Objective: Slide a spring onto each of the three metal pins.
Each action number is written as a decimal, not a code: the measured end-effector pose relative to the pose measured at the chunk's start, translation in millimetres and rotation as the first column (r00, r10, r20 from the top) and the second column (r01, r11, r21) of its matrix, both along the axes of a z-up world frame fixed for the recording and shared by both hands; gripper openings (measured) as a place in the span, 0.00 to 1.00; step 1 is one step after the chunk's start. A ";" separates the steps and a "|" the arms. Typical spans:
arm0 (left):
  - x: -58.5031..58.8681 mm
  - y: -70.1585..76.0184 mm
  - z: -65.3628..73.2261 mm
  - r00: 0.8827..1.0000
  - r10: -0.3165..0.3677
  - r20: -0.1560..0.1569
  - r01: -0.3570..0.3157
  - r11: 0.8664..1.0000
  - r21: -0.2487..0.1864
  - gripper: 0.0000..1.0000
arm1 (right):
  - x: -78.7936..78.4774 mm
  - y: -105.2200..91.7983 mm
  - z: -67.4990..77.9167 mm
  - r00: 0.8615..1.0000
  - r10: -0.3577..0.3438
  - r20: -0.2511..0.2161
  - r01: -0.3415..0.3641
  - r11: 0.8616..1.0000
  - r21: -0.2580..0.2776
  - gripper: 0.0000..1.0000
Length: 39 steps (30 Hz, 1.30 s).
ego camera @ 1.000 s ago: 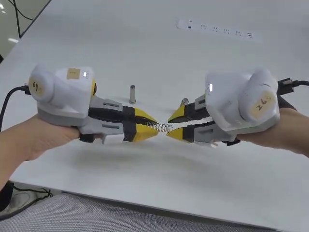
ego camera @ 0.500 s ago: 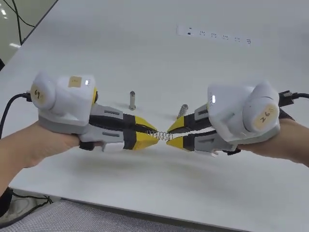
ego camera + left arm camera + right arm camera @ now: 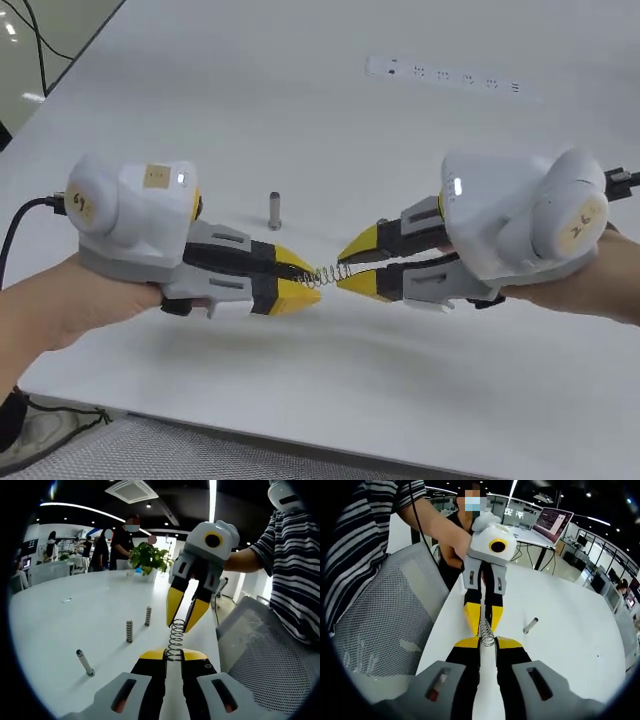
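The left gripper [image 3: 318, 281] has a smooth white plastic body, black jaws and yellow wedge-shaped tips. Its jaws are pressed together on one end of a small grey wire spring [image 3: 330, 273]. The spring is a thin open coil with evenly spaced rings. It runs almost level through the air to the right gripper [image 3: 340, 271], which is of the same make. The jaws of the right gripper are a little apart, and the other end of the spring lies between their yellow tips. Whether they touch it, I cannot tell.

A short grey metal pin [image 3: 274, 210], a smooth bare cylinder, stands upright on the matte white surface [image 3: 300, 100]. The spring is held above the surface, on the person's side of this pin and slightly to its right.

In the left gripper view, beyond the bare pin, stand a nearer ribbed pin [image 3: 129, 630] and a farther ribbed pin [image 3: 148, 615]. Both are upright and wrapped in coils from bottom to top.

A long white plastic power strip [image 3: 455, 77] lies flat far behind the bare pin. A grey mesh chair [image 3: 385, 625] with a fine woven texture stands off the edge of the surface, on the person's side of the pin.
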<state>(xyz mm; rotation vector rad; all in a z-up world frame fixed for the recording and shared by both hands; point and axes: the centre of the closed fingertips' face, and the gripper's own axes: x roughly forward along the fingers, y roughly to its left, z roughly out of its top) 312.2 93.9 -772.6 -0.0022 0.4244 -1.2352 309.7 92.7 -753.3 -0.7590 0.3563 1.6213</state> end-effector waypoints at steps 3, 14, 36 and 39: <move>-1.1 -0.5 -1.3 1.000 0.000 0.000 0.000 1.000 0.003 0.08 | -3.3 1.5 3.3 1.000 0.008 0.002 -0.008 1.000 0.012 0.12; -6.6 -9.6 -2.4 1.000 -0.028 0.009 0.028 1.000 0.011 0.08 | -11.7 22.9 20.7 0.999 0.001 -0.039 0.004 0.992 0.126 0.12; -1.7 -11.9 0.0 1.000 -0.016 0.007 0.016 1.000 -0.006 0.08 | -11.7 29.2 24.5 0.999 0.008 0.049 -0.018 0.979 0.204 0.11; -1.7 -11.7 0.5 1.000 -0.017 0.006 0.017 1.000 -0.007 0.08 | -10.1 28.8 25.4 0.998 0.008 0.056 -0.019 0.978 0.207 0.11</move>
